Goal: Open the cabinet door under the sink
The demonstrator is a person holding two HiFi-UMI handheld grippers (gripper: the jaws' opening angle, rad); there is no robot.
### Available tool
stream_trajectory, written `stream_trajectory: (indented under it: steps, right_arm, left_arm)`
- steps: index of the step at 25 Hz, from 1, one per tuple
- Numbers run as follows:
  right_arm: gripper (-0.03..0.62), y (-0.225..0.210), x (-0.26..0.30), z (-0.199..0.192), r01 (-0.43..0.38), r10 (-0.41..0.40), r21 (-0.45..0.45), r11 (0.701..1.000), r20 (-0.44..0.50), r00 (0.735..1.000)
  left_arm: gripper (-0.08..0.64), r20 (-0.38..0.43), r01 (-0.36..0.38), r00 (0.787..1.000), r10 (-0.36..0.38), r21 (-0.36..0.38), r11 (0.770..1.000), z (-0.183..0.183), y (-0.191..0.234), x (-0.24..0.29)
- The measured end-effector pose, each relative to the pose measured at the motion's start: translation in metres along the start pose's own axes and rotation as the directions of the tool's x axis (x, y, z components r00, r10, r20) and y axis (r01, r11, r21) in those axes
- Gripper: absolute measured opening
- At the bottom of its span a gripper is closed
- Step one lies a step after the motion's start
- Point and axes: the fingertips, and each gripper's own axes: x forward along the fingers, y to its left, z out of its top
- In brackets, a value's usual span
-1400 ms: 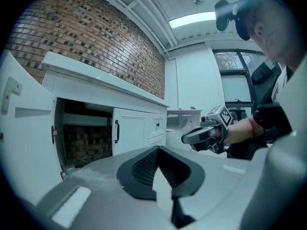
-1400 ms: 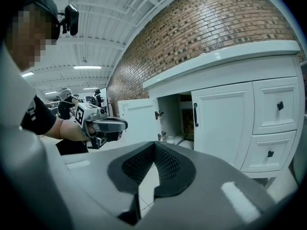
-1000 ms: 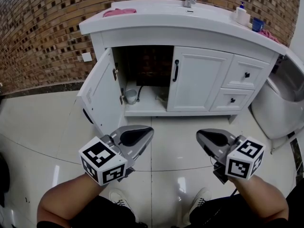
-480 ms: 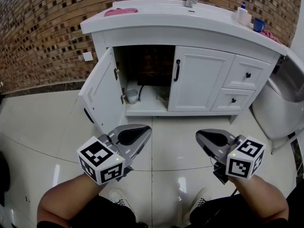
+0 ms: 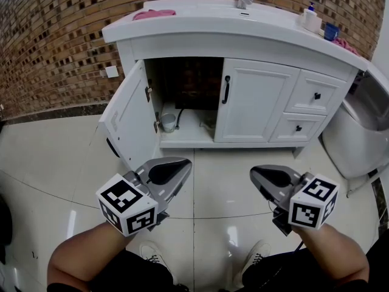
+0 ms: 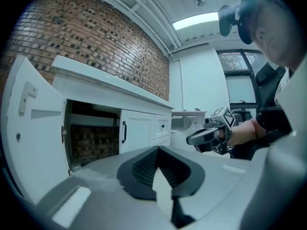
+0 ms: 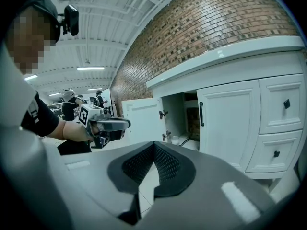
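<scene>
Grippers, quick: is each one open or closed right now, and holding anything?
Left gripper: jaws closed, holding nothing.
Right gripper: jaws closed, holding nothing.

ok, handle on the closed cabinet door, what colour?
Black handle, clearest in the head view.

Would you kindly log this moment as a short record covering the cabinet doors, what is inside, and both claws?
left door: swung wide open
right door: closed
inside: small jar on the shelf
left claw: shut, empty, held over the floor and clear of the door
right claw: shut, empty, held over the floor
task: looks done, as the left door stands open
</scene>
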Motion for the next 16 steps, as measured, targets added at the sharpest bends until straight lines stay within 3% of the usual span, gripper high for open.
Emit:
stream_trajectory:
  steps: [16]
  right_arm:
    - [0.006, 0.0027, 0.0013, -0.0004, -0.006, 0.006, -0.005, 1.000, -0.002, 1.000]
  left_arm:
    - [0.008, 0.003, 0.005, 1.000, -0.005, 0.003, 1.000, -0.0001, 0.0016, -0.0007]
